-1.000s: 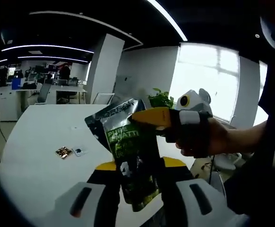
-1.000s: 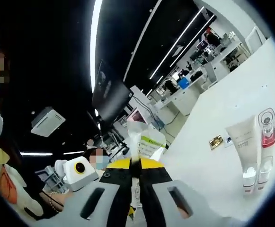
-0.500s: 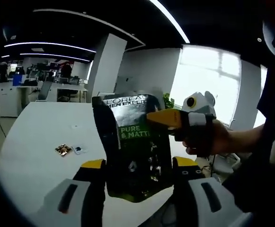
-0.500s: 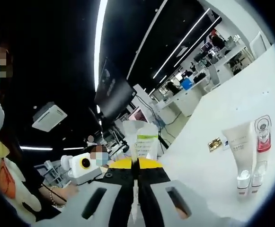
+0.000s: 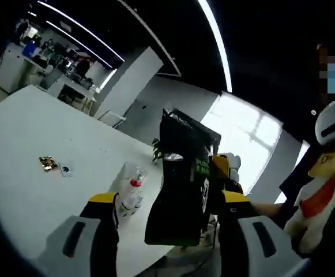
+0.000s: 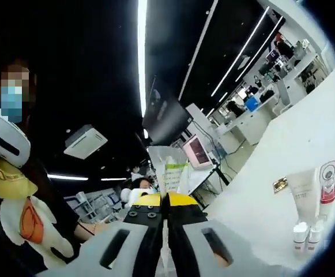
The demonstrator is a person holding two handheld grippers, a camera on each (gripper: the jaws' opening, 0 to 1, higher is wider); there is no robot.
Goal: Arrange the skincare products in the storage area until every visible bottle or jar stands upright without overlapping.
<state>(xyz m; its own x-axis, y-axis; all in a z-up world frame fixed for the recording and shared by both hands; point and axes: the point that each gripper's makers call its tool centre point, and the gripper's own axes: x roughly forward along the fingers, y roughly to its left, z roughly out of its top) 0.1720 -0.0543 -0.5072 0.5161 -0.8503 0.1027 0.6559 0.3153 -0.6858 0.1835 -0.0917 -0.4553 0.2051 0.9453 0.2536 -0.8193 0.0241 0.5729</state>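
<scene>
In the left gripper view we see our left gripper (image 5: 167,205) with jaws spread wide, yellow tips on either side of a dark sachet (image 5: 181,184); the sachet hangs between them, contact with either jaw unclear, so we cannot tell if the left one has any hold; the right gripper (image 5: 220,167) comes in from the right just behind the sachet's edge, yellow tip against it; below lies the white table (image 5: 23,150); on it a clear bottle with red neck (image 5: 130,187) lies tilted near the left jaw; a small brown square packet (image 5: 47,163) sits well apart, with a tiny blue item just beside it.

In the right gripper view the right gripper (image 6: 166,202) has jaws pressed together on the thin edge of the sachet (image 6: 170,170), seen pale from this side with a green label; on the table (image 6: 328,121) a white tube (image 6: 303,199) stands cap down, a red-and-white bottle (image 6: 328,183) touching beside it; a small packet (image 6: 281,184) lies near.
</scene>
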